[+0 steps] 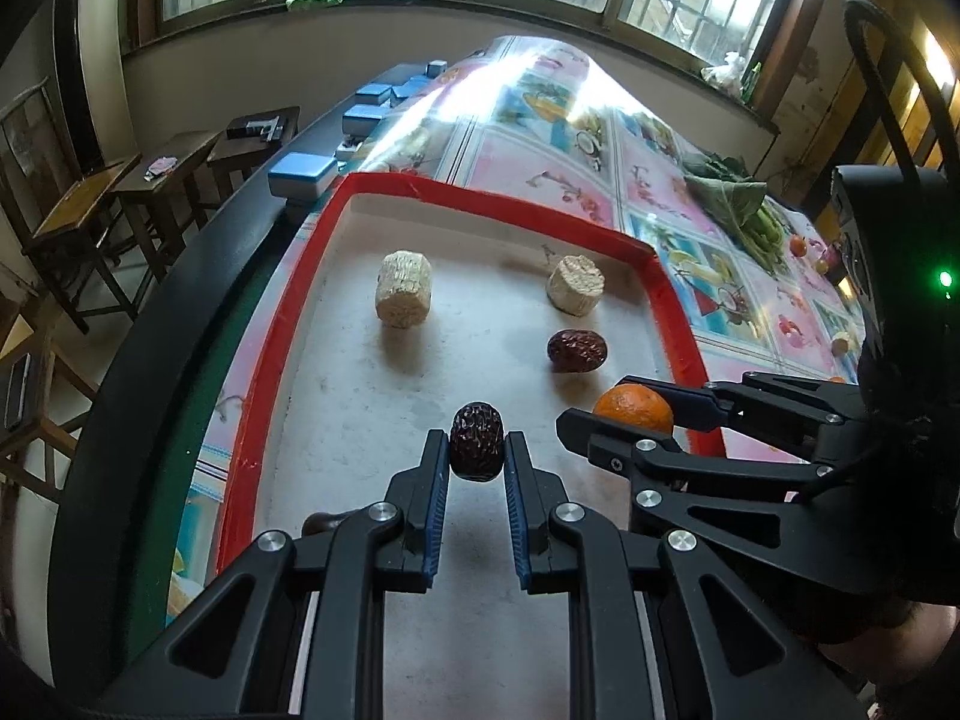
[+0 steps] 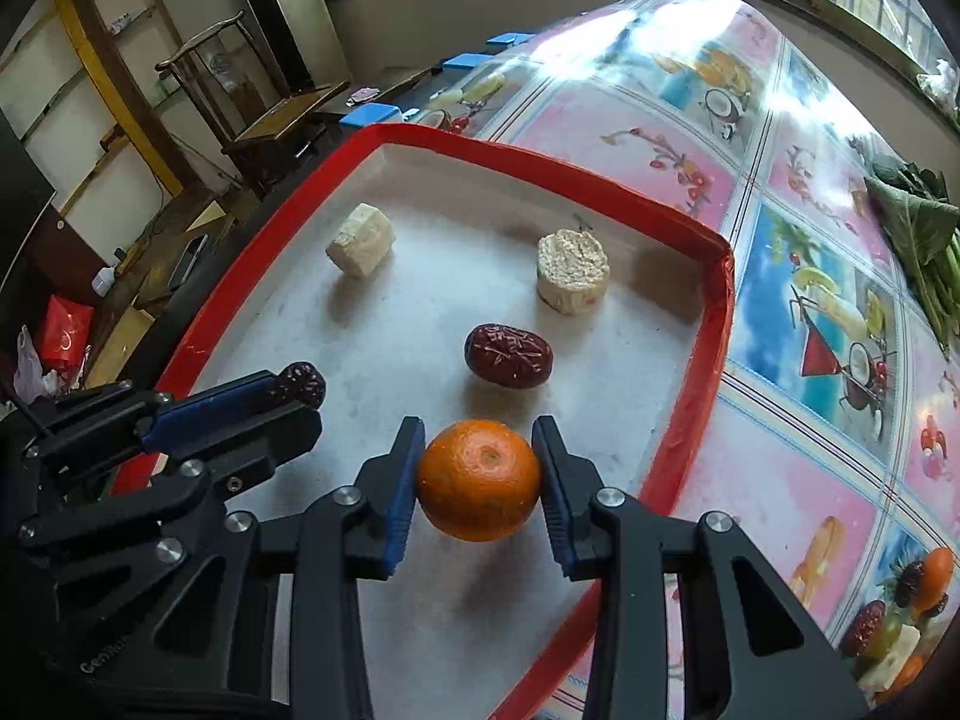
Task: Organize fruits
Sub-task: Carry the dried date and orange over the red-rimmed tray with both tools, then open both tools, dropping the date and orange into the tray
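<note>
Glossy fruit-print oilcloth covers the table, and a red-rimmed tray with a pale floor sits on it near the table's left edge. Nearest, over the tray's near end, the left gripper holds a dark wrinkled jujube pinched between narrow blue-padded fingers; whether it rests on the tray floor or hangs above it cannot be told. Just beside it, close to the tray's right rim, the right gripper clamps an orange mandarin between its fingers, set wider. Beyond the mandarin, a second red jujube lies loose on the tray floor, toward the right rim. Farther on, two pale corn cob pieces lie near the far rim: one by the far right corner, the other toward the left rim. Outside the tray, leafy greens lie at the table's right edge, and blue boxes line its left edge.
</note>
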`<state>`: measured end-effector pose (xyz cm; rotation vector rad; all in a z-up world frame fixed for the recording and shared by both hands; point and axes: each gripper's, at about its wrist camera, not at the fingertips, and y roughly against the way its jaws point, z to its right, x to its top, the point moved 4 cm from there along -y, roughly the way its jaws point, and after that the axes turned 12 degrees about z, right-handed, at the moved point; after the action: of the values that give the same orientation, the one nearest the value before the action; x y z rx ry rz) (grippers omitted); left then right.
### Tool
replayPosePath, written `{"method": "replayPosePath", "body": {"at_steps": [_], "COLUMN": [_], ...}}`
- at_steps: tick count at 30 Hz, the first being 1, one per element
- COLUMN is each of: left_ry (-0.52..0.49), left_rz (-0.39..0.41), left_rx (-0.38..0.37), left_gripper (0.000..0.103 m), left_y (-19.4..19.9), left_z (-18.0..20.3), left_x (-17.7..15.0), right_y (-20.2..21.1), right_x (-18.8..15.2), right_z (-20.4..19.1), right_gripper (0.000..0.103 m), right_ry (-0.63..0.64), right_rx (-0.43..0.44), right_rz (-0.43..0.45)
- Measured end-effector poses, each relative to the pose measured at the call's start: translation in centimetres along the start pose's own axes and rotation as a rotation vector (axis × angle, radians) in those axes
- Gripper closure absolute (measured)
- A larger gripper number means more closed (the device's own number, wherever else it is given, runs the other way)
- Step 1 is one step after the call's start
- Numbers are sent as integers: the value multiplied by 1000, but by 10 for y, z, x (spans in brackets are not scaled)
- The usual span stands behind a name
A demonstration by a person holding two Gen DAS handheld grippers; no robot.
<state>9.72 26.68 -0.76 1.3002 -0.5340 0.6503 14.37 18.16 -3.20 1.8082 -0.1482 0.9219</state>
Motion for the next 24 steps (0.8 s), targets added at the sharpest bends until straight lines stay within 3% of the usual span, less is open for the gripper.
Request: {"method": "replayPosePath", "body": {"at_steps": [11, 14, 16, 19, 24], "left_ry": [-3, -9, -12, -8, 9], "left_rz": [-27, -27, -25, -11, 4], "left_rx": [40, 66, 92, 116, 138], "left_gripper": [83, 76, 63, 52, 45], "left_y": [-1, 3, 5, 11, 20], "left_z": [-5, -5, -7, -8, -7], "left_x": [1, 0, 0, 1, 0], "right_y": [-3, 1, 6, 15, 29], "right_x": [0, -1, -3, -5, -8], "right_z": [2, 3, 5, 9, 9], "right_gripper": [49, 47, 46, 44, 41], "right_ry": [13, 16, 10, -6, -1], "right_rx": [-25, -32, -36, -29, -39], "right_rz": [-10, -6, -3, 3, 15]}}
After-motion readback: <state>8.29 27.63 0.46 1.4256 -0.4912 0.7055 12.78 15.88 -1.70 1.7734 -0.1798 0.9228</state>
